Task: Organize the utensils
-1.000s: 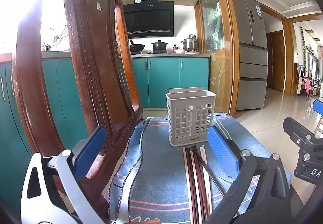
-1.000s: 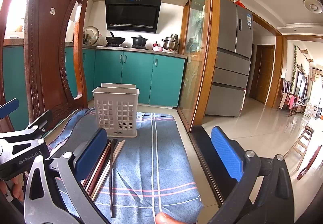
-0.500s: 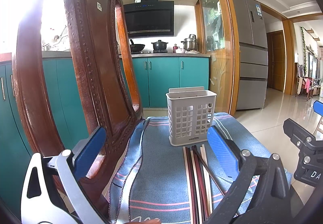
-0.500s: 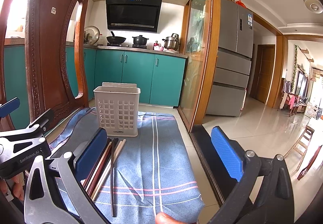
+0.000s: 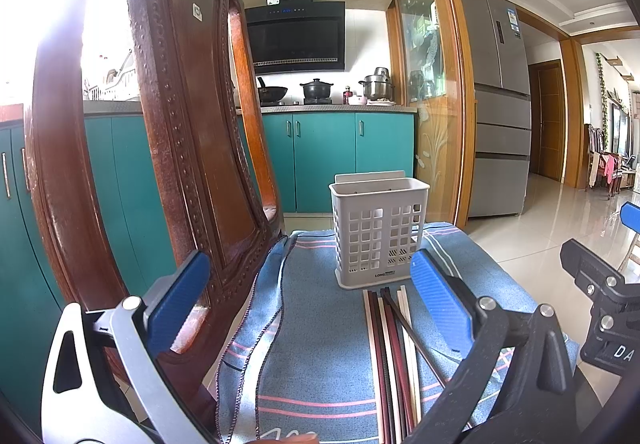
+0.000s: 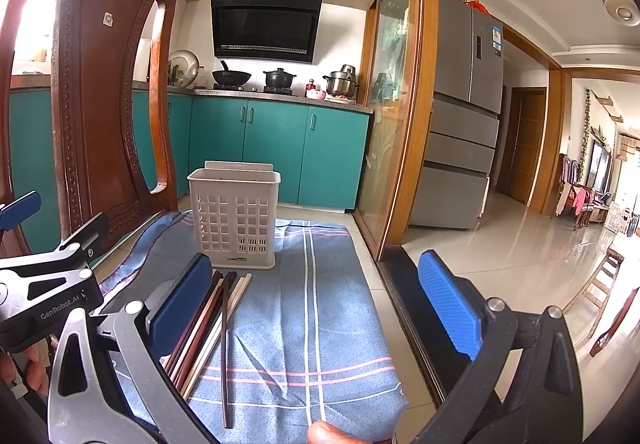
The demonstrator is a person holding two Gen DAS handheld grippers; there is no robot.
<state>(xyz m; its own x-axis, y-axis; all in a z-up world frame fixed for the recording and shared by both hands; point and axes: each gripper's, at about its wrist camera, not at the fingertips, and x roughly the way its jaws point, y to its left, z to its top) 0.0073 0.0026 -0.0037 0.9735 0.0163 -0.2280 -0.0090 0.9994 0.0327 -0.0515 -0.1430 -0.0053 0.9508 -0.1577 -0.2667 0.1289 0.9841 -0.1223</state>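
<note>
opening step, judged: left claw (image 5: 308, 292) spread and empty beside the wooden chair (image 5: 168, 148); mixed chopsticks (image 5: 394, 356), apparently all loose, lie on the blue cloth (image 6: 320, 308) before the white holder (image 6: 236, 220); right claw (image 6: 316, 292) spread, must pinch one next.

Home kitchen: teal cabinets (image 6: 276, 148), range hood (image 6: 264, 26), pots, fridge (image 6: 460, 112).
</note>
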